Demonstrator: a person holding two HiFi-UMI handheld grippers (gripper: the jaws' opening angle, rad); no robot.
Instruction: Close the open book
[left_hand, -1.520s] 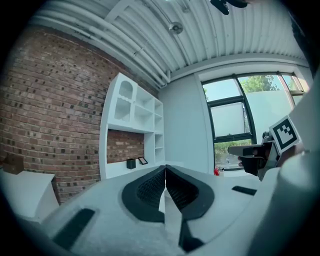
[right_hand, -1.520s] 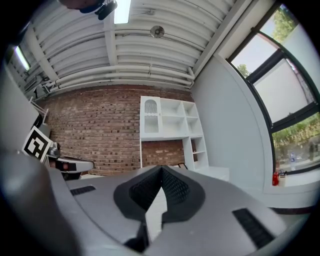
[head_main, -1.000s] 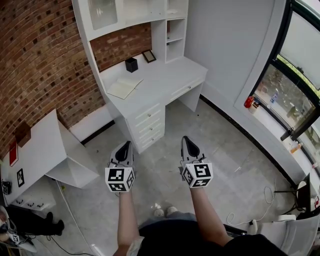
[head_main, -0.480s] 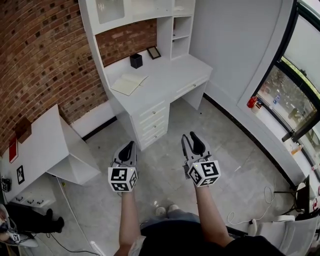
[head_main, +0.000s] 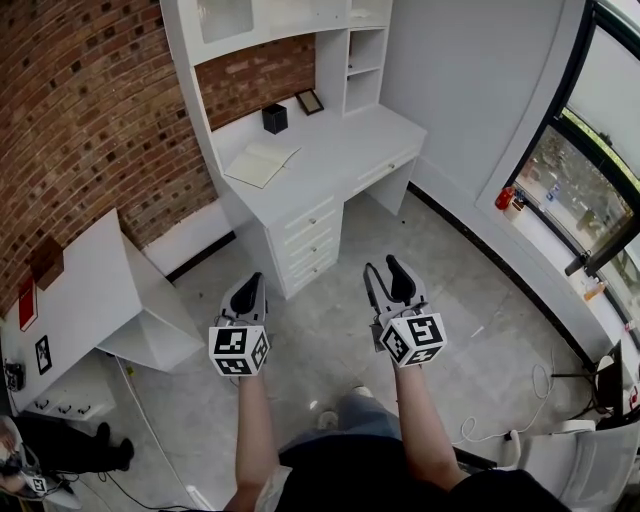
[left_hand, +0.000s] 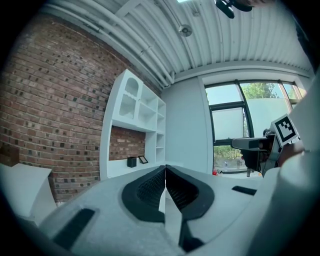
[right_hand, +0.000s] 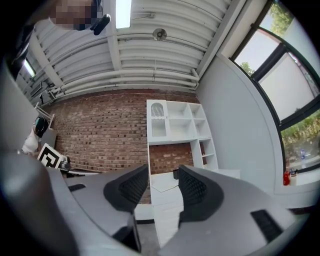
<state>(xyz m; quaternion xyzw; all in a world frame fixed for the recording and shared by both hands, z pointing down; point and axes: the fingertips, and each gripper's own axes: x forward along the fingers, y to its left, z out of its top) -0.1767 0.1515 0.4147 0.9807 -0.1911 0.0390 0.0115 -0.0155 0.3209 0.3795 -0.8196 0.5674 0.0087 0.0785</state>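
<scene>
Open book (head_main: 262, 163) flat on the white desk (head_main: 345, 150), well apart from both hands

Left tool (head_main: 248, 287) is pressed together, empty; right tool (head_main: 386, 272) has just been opening and stands spread, nothing between its jaws, both well short of the desk.

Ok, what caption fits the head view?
Left hand-held gripper shut, right hand-held gripper empty, jaws just opening, desk with open book ahead.
</scene>
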